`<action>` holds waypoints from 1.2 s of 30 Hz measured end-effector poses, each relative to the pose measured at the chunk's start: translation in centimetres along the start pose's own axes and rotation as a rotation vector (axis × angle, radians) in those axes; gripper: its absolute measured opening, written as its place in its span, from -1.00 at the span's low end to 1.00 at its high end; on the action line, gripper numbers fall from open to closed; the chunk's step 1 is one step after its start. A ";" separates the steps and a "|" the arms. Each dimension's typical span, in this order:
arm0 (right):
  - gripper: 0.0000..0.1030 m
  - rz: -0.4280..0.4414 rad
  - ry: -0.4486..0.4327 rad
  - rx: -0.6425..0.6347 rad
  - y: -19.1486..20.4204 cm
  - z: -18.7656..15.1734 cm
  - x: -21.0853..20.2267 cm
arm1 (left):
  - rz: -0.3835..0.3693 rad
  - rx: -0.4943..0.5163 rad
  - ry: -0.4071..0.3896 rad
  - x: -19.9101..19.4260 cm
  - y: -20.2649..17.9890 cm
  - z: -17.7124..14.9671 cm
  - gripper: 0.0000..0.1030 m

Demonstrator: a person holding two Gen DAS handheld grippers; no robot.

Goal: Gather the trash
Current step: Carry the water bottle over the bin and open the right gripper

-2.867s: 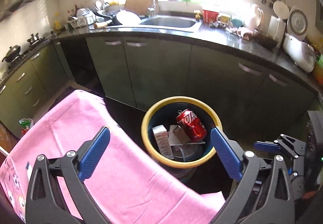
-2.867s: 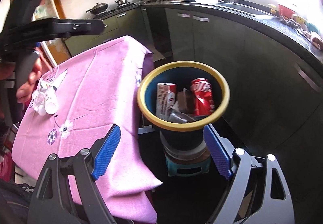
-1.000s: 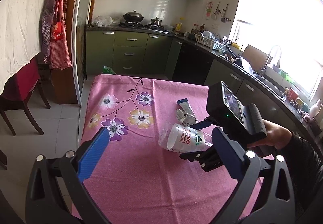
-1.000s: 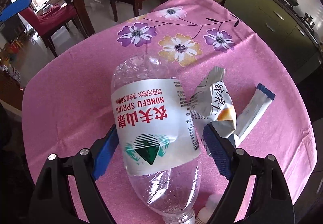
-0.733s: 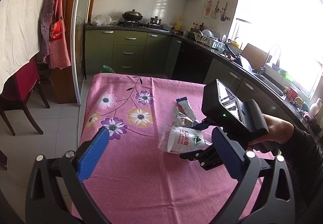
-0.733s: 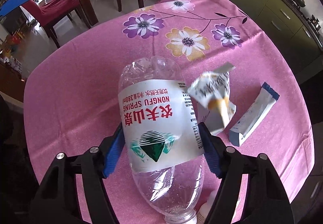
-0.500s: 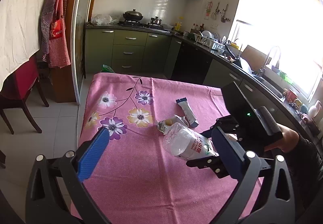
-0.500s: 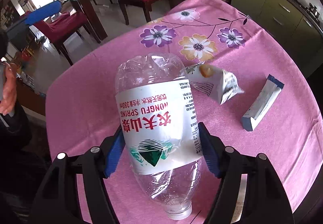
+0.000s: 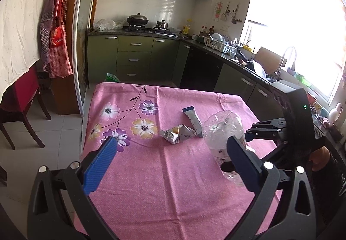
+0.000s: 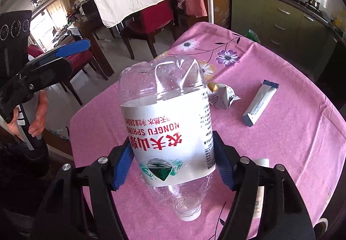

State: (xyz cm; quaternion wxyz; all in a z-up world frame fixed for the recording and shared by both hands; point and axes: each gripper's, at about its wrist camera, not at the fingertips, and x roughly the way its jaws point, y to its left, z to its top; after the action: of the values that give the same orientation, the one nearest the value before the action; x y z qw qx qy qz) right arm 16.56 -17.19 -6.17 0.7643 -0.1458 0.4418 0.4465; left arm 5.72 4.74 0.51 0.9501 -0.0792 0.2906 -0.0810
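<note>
My right gripper [image 10: 173,166] is shut on a clear plastic water bottle [image 10: 168,129] with a white label, held cap-down above the pink flowered tablecloth [image 10: 292,136]. The bottle also shows in the left wrist view [image 9: 225,129], gripped by the right gripper [image 9: 242,149]. My left gripper [image 9: 170,160] is open and empty over the near part of the table. A crumpled silver wrapper [image 9: 176,132] and a grey-white tube [image 9: 192,117] lie on the cloth; they also show in the right wrist view, wrapper [image 10: 222,97] and tube [image 10: 259,102].
A small white bottle [image 10: 259,188] lies on the cloth behind my right fingers. Red chairs [image 10: 151,23] and a dining table stand beyond the far table edge. Green kitchen cabinets [image 9: 134,56] and a sink counter [image 9: 248,62] line the walls.
My right gripper closed on the water bottle and lifted it off the cloth toward the table's right edge. The wrapper shifted as the bottle left. My left gripper stayed open above the table.
</note>
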 end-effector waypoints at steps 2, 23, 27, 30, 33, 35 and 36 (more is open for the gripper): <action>0.31 -0.004 -0.016 0.013 -0.3 -0.3 -0.9 | -0.004 0.007 -0.001 -0.1 -0.3 0.0 0.87; 0.32 -0.596 -0.298 0.605 -17.5 -19.8 -24.9 | -0.084 0.083 0.019 2.1 -4.7 0.1 0.87; 0.32 -0.675 -0.248 0.727 -22.6 -25.1 -23.7 | -0.086 0.113 0.023 2.2 -5.9 0.1 0.87; 0.32 -0.682 -0.233 0.780 -25.2 -27.9 -22.4 | -0.077 0.140 0.021 2.1 -6.7 0.2 0.87; 0.35 -0.706 -0.204 0.809 -27.2 -29.5 -20.6 | -0.069 0.158 0.023 2.0 -7.1 0.2 0.87; 0.50 -0.746 -0.185 0.818 -27.6 -30.1 -19.9 | -0.064 0.166 0.025 2.2 -7.3 0.2 0.87; 0.51 -0.748 -0.189 0.818 -27.6 -30.1 -19.6 | -0.060 0.168 0.027 2.3 -7.4 0.1 0.87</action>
State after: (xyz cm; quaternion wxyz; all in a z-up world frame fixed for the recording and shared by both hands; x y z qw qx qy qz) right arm 18.39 -62.07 -12.15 0.9012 0.0562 0.4268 -0.0514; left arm 6.85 -2.87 0.86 0.9466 -0.0067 0.2930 -0.1346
